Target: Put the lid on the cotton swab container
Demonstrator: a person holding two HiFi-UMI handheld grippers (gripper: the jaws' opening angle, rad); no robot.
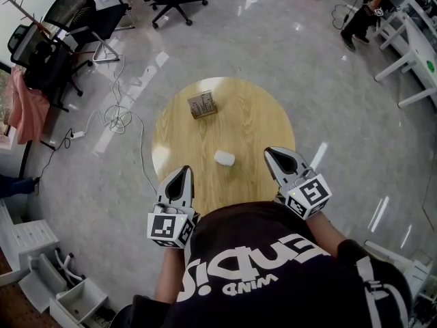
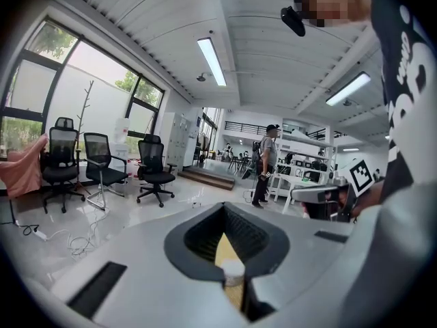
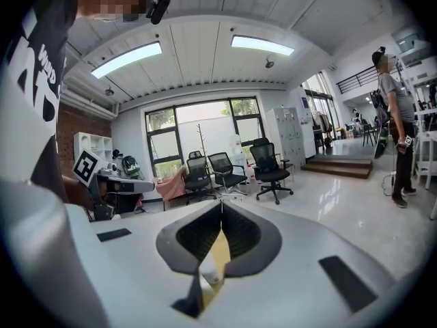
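Round wooden table (image 1: pixel 259 115), white container (image 1: pixel 224 158), box (image 1: pixel 203 104)

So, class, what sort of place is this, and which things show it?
Probably an open-plan office or lab: black mesh swivel chairs, white desks and long ceiling strip lights over a glossy grey floor.

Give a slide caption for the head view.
Left gripper and right gripper, both shut, at a round table bearing a white item and a box.
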